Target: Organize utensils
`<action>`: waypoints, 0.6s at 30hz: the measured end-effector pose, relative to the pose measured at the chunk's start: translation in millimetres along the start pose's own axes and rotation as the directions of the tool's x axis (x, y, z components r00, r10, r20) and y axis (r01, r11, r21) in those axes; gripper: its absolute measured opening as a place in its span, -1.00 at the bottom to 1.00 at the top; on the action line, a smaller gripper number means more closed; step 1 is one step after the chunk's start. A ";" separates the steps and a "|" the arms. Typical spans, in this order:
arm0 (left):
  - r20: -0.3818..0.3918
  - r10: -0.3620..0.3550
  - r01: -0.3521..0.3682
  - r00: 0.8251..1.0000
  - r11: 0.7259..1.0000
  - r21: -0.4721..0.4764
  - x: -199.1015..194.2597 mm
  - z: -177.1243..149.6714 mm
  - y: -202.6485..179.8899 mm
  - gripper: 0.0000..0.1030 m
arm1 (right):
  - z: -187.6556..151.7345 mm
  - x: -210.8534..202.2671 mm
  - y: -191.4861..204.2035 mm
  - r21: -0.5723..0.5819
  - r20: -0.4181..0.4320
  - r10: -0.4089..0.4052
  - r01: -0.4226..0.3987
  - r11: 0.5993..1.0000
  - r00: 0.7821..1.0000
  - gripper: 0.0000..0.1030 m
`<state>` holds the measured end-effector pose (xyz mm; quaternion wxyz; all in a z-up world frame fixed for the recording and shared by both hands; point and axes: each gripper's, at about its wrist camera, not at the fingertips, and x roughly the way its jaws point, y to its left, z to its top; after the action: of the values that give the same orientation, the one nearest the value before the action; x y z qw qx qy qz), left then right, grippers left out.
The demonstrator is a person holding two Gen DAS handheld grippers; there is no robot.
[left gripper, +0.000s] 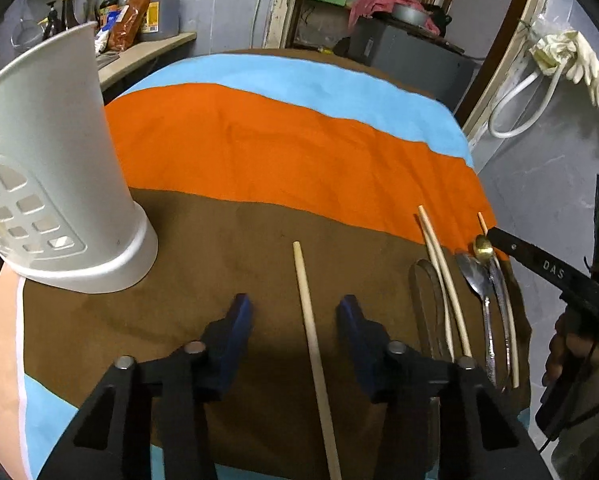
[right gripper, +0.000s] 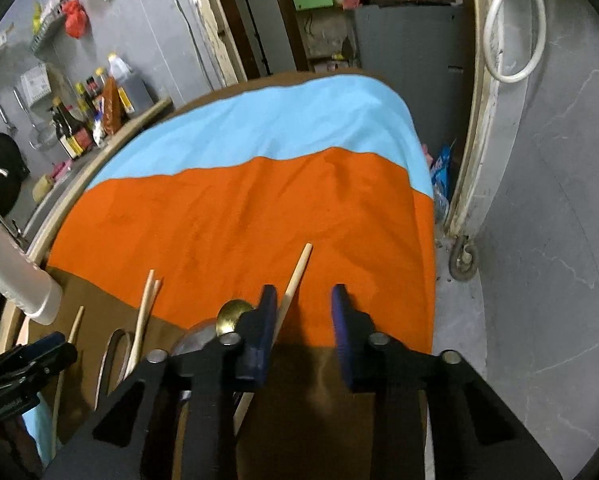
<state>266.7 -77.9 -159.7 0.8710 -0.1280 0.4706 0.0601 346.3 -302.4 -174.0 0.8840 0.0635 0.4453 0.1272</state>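
A single wooden chopstick (left gripper: 308, 320) lies on the brown cloth between the fingers of my left gripper (left gripper: 295, 308), which is open with neither pad touching it. The white slotted utensil holder (left gripper: 59, 184) stands upright to its left. To the right lie a chopstick pair (left gripper: 443, 280), a dark spoon (left gripper: 423, 292), steel spoons (left gripper: 475, 270) and a gold spoon (left gripper: 482, 245). My right gripper (right gripper: 304, 292) is open at that pile. Another chopstick (right gripper: 297, 272) runs beside its left finger, with a gap to the right pad. The gold spoon (right gripper: 233, 312) sits just left of it.
The striped blue, orange and brown cloth (left gripper: 283, 148) covers the round table, whose right edge (right gripper: 431, 240) drops to a grey floor. Sauce bottles (left gripper: 147, 8) stand on a counter behind the holder. A grey cabinet (left gripper: 411, 60) stands beyond the far edge.
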 end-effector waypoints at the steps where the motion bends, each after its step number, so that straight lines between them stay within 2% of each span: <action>1: -0.009 0.004 -0.004 1.000 1.000 0.003 0.9 1.6 1.0 -0.48 | 1.4 4.2 1.2 0.000 -0.015 -0.005 0.005 1.000 1.000 -0.59; 2: -0.017 0.003 -0.002 1.000 1.000 0.004 1.7 3.1 1.0 -0.60 | 2.4 9.1 4.2 0.000 -0.031 -0.013 0.013 1.000 0.999 -0.59; 4: -0.033 -0.015 0.015 0.999 1.000 -0.002 2.6 4.1 -0.3 -0.68 | 4.7 14.1 9.0 -0.004 -0.045 -0.031 0.030 1.000 0.999 -0.59; 9: -0.070 -0.040 0.042 0.997 0.999 0.015 5.6 5.9 -8.1 -0.77 | 10.4 21.4 25.3 0.004 -0.091 -0.080 0.081 0.997 0.993 -0.61; 11: -0.082 -0.041 0.043 0.996 0.999 0.027 8.3 8.2 -11.9 -0.87 | 13.8 23.5 28.8 -0.007 -0.109 -0.099 0.099 0.995 0.989 -0.85; 15: -0.098 -0.062 0.064 0.993 0.998 0.015 7.7 13.0 -9.3 -0.91 | 18.8 22.8 23.0 0.068 -0.127 -0.064 0.073 0.995 0.990 -0.92; 18: -0.083 -0.098 0.097 0.992 0.995 -0.008 -1.1 13.6 -2.9 -0.91 | 18.2 10.3 14.1 0.138 -0.096 -0.028 0.041 0.990 0.995 -0.92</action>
<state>277.7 -76.9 -151.2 0.8522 -0.1550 0.4995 0.0130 364.5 -285.9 -167.9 0.8576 0.1117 0.4951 0.0831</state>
